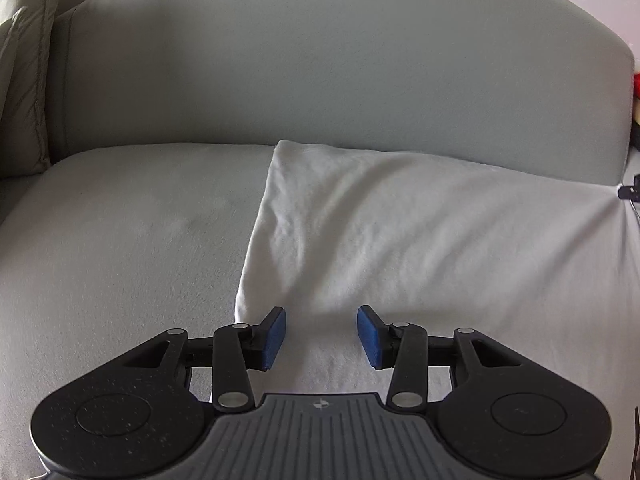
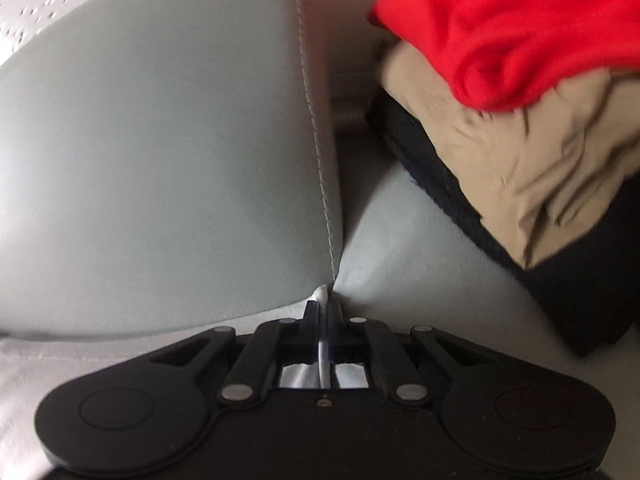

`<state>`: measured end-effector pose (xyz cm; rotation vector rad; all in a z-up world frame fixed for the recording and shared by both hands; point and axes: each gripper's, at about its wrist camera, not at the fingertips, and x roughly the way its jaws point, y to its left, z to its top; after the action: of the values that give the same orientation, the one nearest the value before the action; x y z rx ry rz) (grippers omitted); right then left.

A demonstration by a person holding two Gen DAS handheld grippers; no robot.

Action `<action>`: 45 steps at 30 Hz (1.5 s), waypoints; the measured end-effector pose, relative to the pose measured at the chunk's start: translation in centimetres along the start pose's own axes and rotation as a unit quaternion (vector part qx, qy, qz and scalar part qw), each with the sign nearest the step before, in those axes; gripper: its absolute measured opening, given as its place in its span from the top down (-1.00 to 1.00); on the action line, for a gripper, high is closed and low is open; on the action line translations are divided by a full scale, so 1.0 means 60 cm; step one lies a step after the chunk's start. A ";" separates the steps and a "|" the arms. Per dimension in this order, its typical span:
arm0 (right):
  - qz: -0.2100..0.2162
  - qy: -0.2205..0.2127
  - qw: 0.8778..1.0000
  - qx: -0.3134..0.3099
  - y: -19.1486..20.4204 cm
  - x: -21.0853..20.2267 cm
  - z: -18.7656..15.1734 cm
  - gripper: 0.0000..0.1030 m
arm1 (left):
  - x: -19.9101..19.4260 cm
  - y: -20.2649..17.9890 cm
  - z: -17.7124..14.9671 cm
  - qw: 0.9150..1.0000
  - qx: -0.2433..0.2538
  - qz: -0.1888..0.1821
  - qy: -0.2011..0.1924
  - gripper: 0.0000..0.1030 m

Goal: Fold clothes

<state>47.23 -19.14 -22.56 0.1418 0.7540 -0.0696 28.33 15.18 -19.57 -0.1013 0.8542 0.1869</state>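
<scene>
White garment (image 1: 420, 240) spread flat on grey sofa seat (image 1: 120, 248), filling the 12-to-3 o'clock part of the left wrist view. Long axis hard to judge, since right and near edges run out of sight; visible left edge runs from about 7 o'clock up to a rounded far corner (image 1: 286, 145) at 12 o'clock, tucked against the sofa backrest (image 1: 320, 60). Soft diagonal creases fanning from the far corner toward 5 o'clock. At the 3 o'clock edge, cloth drawn into a taut point beside a small dark part (image 1: 628, 191), too small to identify.

Left gripper (image 1: 322, 336) tilted downward over the near part of the garment, at 6 o'clock, blue pads (image 1: 274, 338) standing apart with bare white cloth showing between them; nothing pinched, contact with the fabric not clear.

Right gripper (image 2: 323, 312) angled down into the crease where backrest (image 2: 160, 160) meets seat, at 6 o'clock in its own view. Jaws brought together on a thin fold of white fabric (image 2: 321, 294), a sliver of it poking out past the tips and more visible behind them through the frame.

Stack of clothes at 2 o'clock in the right wrist view, well apart from the gripper: red piece (image 2: 500, 32) on top, tan piece (image 2: 520, 160) beneath, dark piece (image 2: 580, 288) at the bottom.
</scene>
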 end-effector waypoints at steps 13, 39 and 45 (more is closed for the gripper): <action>0.165 0.069 0.969 0.171 -0.080 -0.040 -0.001 -0.18 | 0.091 0.110 0.177 0.992 -0.119 -0.041 -0.017 -0.11; 0.009 -0.016 1.000 -0.007 -0.016 -0.035 -0.038 0.95 | 0.195 0.017 0.181 0.980 0.116 0.157 -0.041 0.89; 0.028 -0.006 0.999 0.018 -0.030 -0.107 -0.030 0.31 | 0.142 0.037 0.189 0.986 0.080 0.138 -0.054 0.59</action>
<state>41.14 -20.60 -19.60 0.1961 0.7370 -0.0310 41.71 20.28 -18.61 0.1785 0.7689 0.3794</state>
